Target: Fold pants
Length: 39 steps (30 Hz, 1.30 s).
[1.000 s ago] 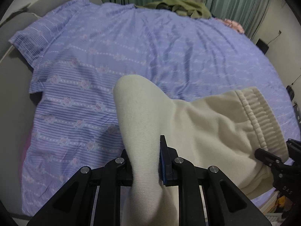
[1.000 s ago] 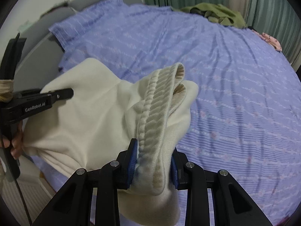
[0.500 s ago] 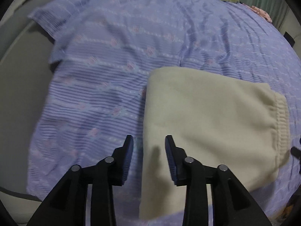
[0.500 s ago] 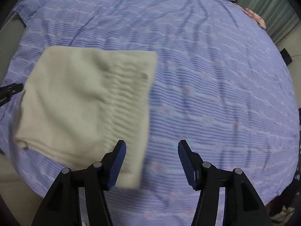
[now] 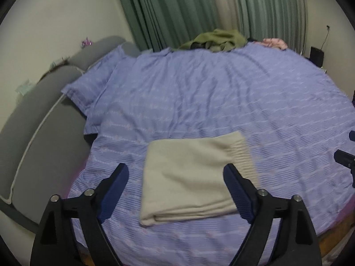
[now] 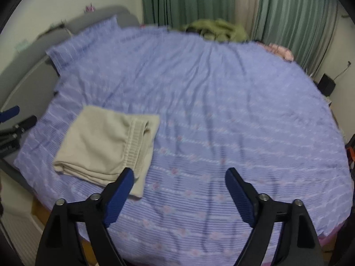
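The cream pants [image 5: 190, 173] lie folded into a flat rectangle on the purple bedspread [image 5: 221, 93] near the bed's front edge, with the ribbed waistband on the right side. They also show in the right wrist view [image 6: 106, 141] at the left. My left gripper [image 5: 175, 175] is open and empty, held above and short of the pants. My right gripper [image 6: 179, 179] is open and empty over bare bedspread [image 6: 221, 110], to the right of the pants.
A pile of olive green clothes [image 5: 217, 40] and a pink item [image 5: 273, 42] lie at the far edge of the bed by the green curtains [image 5: 199, 6]. A grey padded headboard [image 5: 33, 110] runs along the left. A black box [image 6: 326, 84] stands at the right wall.
Both grippers let go of the pants, opened wide and drew back and up. The pants went from held up to lying folded on the bed.
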Tool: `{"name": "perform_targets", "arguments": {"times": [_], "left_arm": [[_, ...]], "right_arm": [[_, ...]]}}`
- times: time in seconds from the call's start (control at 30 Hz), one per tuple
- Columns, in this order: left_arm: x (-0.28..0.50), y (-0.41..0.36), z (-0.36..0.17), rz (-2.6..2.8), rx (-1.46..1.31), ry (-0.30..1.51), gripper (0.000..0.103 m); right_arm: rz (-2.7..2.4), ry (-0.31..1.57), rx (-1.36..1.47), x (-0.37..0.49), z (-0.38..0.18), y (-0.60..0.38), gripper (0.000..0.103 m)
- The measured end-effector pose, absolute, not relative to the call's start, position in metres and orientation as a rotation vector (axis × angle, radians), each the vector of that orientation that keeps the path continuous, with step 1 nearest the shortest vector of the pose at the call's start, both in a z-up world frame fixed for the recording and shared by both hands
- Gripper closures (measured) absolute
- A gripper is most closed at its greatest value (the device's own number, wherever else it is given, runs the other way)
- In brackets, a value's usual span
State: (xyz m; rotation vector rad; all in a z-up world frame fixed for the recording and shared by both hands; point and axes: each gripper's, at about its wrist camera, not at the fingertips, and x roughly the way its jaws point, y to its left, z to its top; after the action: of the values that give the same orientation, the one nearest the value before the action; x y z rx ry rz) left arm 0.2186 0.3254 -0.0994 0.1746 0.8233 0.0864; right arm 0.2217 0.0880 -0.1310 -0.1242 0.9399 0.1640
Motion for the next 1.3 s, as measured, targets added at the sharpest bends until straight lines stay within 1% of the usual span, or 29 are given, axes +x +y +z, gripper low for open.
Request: {"name": "perform_targets", "arguments": {"times": [0.2,0.3,0.47,0.53,0.87,1.3], "left_arm": [[0.160,0.248,-0.053,0.050,0.139,0.774,0.008],[0.133,0.217,-0.036,0.030,0.106,0.755,0.003],[0.091,0.167,-0.013,0.019,0.106,0.725,0.003],[0.078,0.152,-0.007,0.015,0.095,0.715,0.001],[0.026,0.099,0.014,0.015,0.048,0.695,0.000],[0.010,0.071,0.026,-0.028,0.051,0.670,0.000]], "right_arm": [[0.174,0.835,-0.141,0.165,-0.075,0.039,0.009],[0.177,0.799,-0.160,0.135,-0.053,0.013,0.009],[0.180,0.758,-0.141,0.090,-0.026,-0.029,0.009],[0.181,0.752,-0.124,0.076,-0.019,-0.045,0.009],[0.201,0.727,-0.076,0.026,0.000,-0.105,0.009],[0.154,0.702,-0.051,0.001,0.007,-0.136,0.009]]}}
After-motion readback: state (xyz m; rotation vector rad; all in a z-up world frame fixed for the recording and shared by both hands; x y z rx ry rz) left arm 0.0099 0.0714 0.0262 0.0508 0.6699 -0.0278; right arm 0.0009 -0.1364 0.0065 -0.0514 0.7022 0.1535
